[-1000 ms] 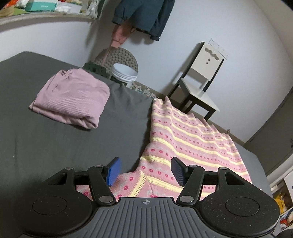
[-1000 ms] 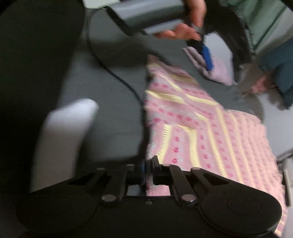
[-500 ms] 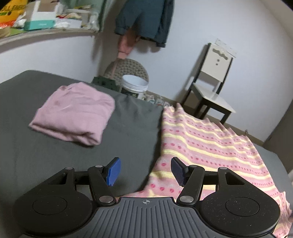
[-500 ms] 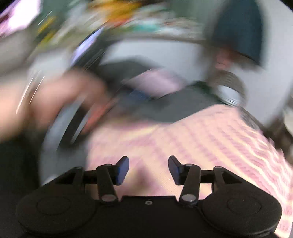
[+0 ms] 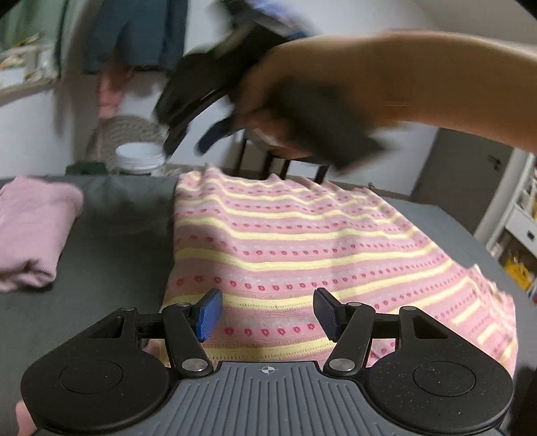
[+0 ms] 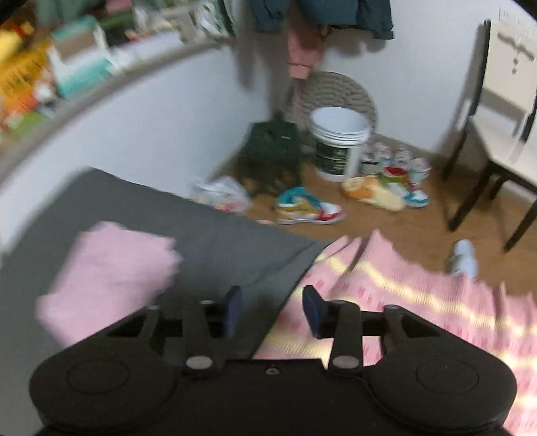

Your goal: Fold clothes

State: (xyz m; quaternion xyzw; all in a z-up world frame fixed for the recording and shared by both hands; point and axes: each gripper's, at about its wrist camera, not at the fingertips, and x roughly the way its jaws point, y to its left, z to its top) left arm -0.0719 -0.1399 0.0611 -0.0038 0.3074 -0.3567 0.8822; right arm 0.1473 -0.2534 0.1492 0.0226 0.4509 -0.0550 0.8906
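A pink knit garment (image 5: 302, 248) with yellow stripes and red dots lies spread on the dark grey bed (image 5: 100, 268). My left gripper (image 5: 266, 313) hovers open over its near edge, nothing between the blue pads. In the left wrist view a hand carries my right gripper (image 5: 188, 141), blurred, above the garment's far edge. In the right wrist view the right gripper (image 6: 272, 312) is open above the garment's far corner (image 6: 386, 278), holding nothing. A folded plain pink garment (image 5: 30, 231) rests to the left, also visible as the pink fold (image 6: 110, 268).
Beyond the bed's far edge the floor holds a white bucket (image 6: 339, 147), a dark green crate (image 6: 272, 151), colourful sneakers (image 6: 308, 208) and a chair (image 6: 503, 117). Clothes hang on the wall (image 6: 322, 13). A cluttered shelf (image 6: 50, 67) runs along the left.
The right gripper let go of the striped garment, opened and swung up over to its far edge. The left gripper stayed open and shifted right over the near edge.
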